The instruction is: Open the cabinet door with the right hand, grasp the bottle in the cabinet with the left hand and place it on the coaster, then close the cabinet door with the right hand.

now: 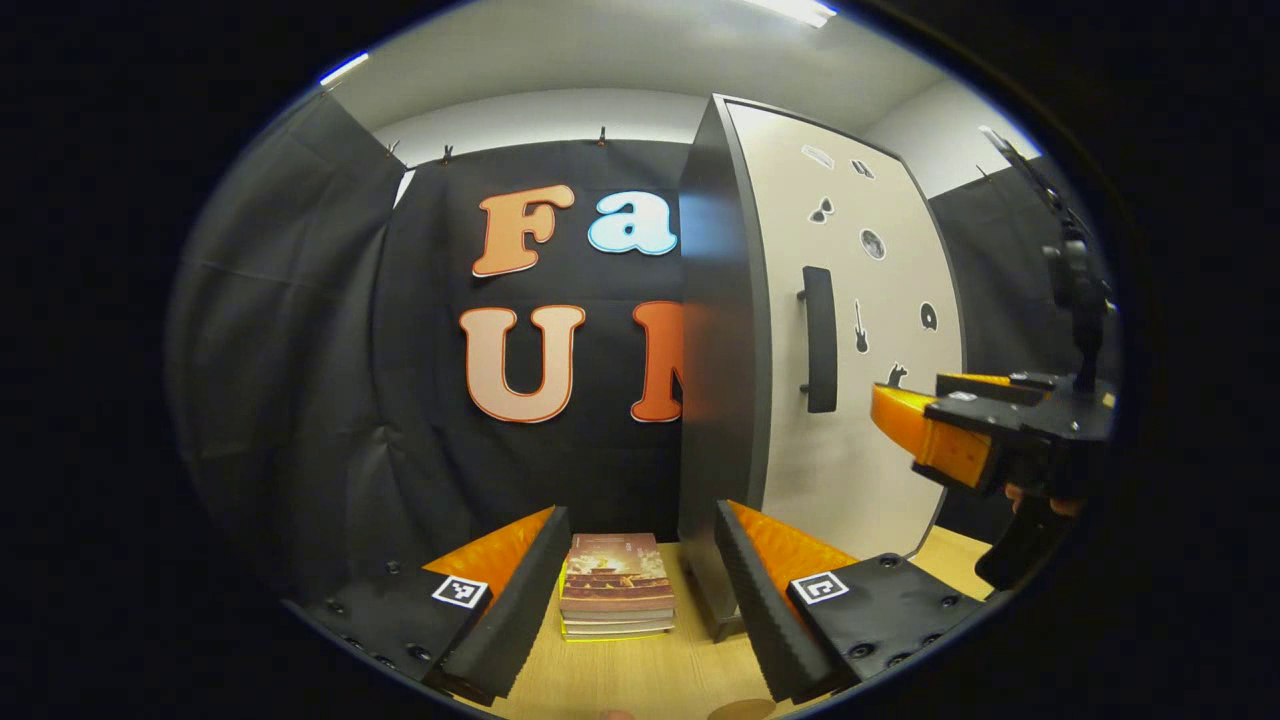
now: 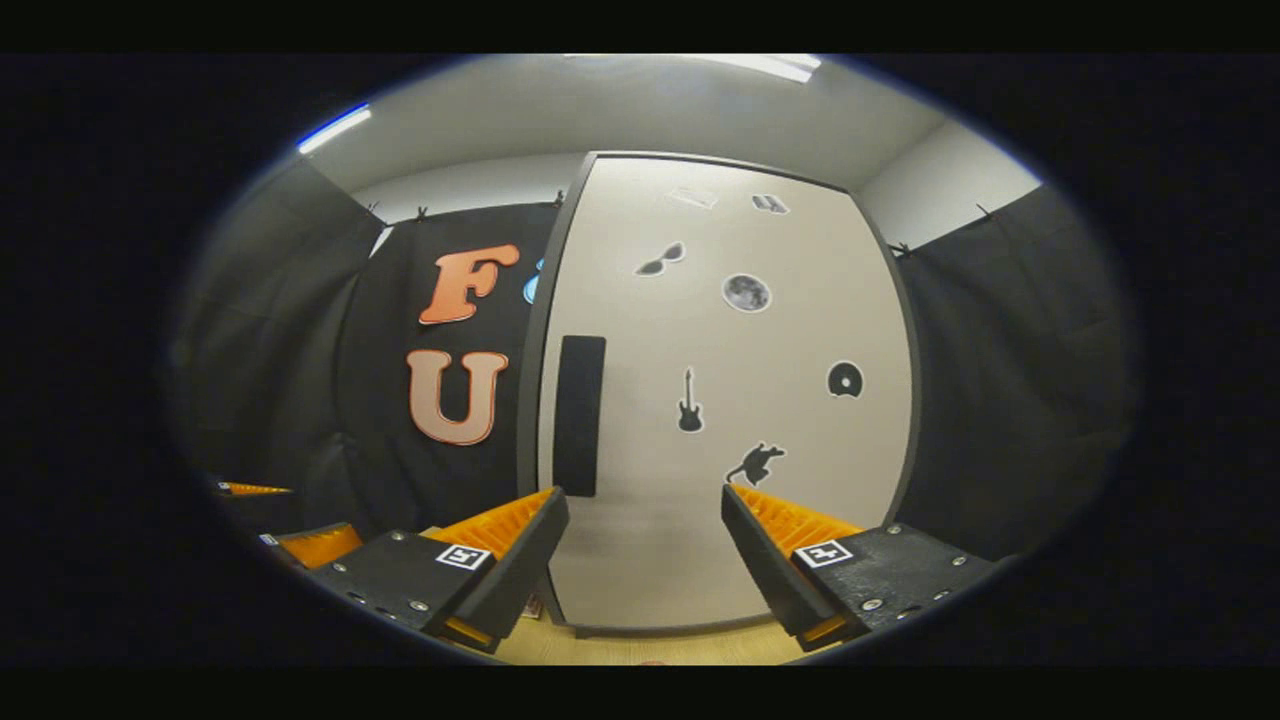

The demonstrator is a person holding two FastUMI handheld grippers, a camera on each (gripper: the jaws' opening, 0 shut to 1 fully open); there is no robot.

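Note:
A tall pale cabinet door [image 2: 650, 330] with small dark stickers stands shut, so the cabinet's inside is hidden. Its black vertical handle [image 2: 580, 415] lies just above and left of my right gripper [image 2: 645, 560], which is open and faces the door from a short distance. In the left gripper view the cabinet door [image 1: 880, 470] and its handle [image 1: 820, 340] are to the right, seen at an angle. My left gripper [image 1: 640, 590] is open over the wooden table with nothing between its fingers. The right gripper [image 1: 900, 415] hangs in front of the door. A round tan coaster edge [image 1: 745, 710] peeks in at the bottom.
A small stack of books [image 1: 615, 585] lies on the wooden table [image 1: 620, 680] left of the cabinet's dark side panel [image 1: 720, 350]. Black cloth walls close the booth behind and on both sides. A hand [image 1: 1040, 500] holds the right gripper.

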